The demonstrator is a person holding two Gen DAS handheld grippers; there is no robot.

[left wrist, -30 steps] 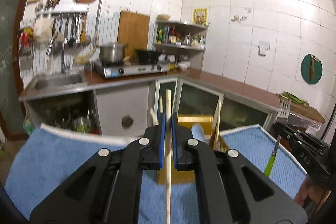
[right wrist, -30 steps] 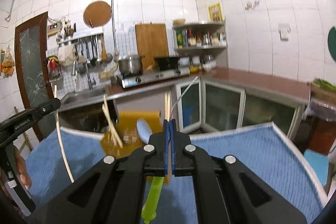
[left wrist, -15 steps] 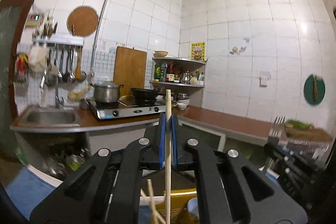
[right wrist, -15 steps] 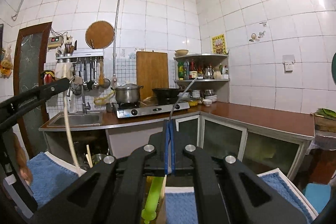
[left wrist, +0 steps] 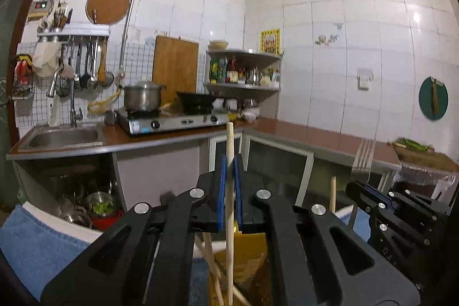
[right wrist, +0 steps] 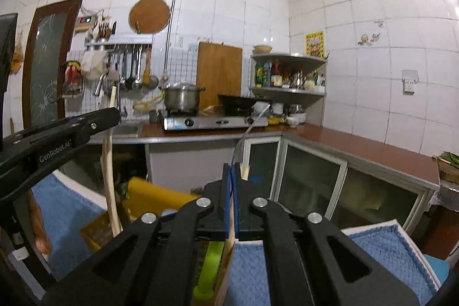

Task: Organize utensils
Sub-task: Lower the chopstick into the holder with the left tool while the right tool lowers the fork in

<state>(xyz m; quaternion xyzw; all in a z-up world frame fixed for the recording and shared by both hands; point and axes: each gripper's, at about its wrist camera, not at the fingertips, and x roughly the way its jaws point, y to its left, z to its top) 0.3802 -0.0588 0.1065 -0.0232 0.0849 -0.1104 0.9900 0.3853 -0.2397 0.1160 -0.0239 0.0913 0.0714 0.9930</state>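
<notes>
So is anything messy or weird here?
A little. The sticks in the yellow holder lean crossed over each other, not upright. The left gripper holds a chopstick, and the right gripper holds a fork. Nothing looks spilled or broken.

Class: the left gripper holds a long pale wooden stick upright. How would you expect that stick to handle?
The wooden stick probably stays stiff: it stands straight above the left gripper. Likely light, being thin. Pinched at one spot, it might pivot or slip.
</notes>
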